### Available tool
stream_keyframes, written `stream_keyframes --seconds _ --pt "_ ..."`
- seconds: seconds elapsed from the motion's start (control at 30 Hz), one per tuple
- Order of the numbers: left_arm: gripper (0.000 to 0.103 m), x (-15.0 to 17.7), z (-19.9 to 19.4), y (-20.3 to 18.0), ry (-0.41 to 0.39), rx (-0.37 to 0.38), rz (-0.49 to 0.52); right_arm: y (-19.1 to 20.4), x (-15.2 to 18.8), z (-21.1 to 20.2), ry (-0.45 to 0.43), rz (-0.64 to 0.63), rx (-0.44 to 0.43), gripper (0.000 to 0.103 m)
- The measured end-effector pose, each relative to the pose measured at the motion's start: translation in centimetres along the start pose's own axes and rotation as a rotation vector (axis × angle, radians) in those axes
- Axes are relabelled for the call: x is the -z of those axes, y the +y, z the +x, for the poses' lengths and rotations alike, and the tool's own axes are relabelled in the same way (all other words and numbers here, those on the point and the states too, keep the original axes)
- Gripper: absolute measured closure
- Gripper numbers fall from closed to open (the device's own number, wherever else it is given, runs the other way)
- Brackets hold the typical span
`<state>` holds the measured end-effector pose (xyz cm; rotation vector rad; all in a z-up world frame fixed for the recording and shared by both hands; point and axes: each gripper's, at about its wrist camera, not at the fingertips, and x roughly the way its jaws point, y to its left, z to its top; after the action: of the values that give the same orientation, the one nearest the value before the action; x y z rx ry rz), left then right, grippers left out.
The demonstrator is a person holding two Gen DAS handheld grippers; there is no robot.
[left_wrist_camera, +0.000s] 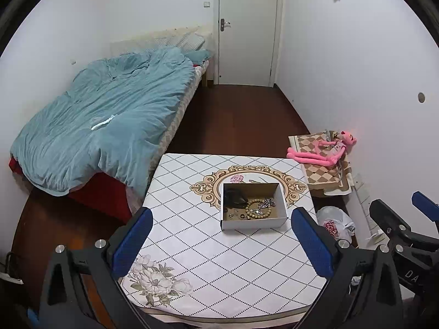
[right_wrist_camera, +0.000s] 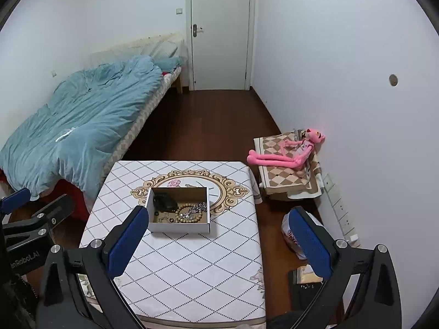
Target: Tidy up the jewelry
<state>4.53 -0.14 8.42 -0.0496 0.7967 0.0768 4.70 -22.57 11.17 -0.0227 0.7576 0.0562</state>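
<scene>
A white cardboard box (left_wrist_camera: 282, 210) stands on the patterned table (left_wrist_camera: 205, 260). Inside lie a wooden bead bracelet (left_wrist_camera: 256, 210), a silver chain (left_wrist_camera: 266, 202), a black item (left_wrist_camera: 234, 196) and several small rings. My left gripper (left_wrist_camera: 221, 242) is open and empty, held above the near half of the table, short of the box. My right gripper (right_wrist_camera: 219, 242) is open and empty, above the table's right side; the box (right_wrist_camera: 178, 226) is ahead and to the left, with the bead bracelet (right_wrist_camera: 186, 213) inside. Each gripper shows at the edge of the other's view.
A bed with a blue duvet (left_wrist_camera: 109, 115) runs along the left wall. A low stand with a pink plush toy (right_wrist_camera: 290, 153) is against the right wall. A white plastic bag (right_wrist_camera: 293, 235) lies on the dark wood floor by the table. A closed door (left_wrist_camera: 247, 27) is at the far end.
</scene>
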Motion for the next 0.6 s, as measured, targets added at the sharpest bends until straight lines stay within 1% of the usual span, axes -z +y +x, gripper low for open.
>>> stream_keyframes --seconds 0.1,0.27,0.43,0.6 --pt "0.0 0.5 -0.5 -0.1 0.002 0.002 0.001 -0.1 0.2 -0.9 -0.005 -0.004 0.002 0.0" --pt "0.0 0.9 -0.7 0.0 0.008 -0.014 0.0 -0.3 0.7 -1.3 0.005 -0.012 0.013 0.0" --pt "0.0 1.2 -0.5 -0.3 0.014 -0.012 0.006 -0.5 1.2 -0.7 0.023 -0.009 0.02 0.0" --pt "0.0 1.1 0.8 -0.9 0.039 -0.011 0.021 -0.6 1.3 0.6 0.047 0.007 0.027 0.0"
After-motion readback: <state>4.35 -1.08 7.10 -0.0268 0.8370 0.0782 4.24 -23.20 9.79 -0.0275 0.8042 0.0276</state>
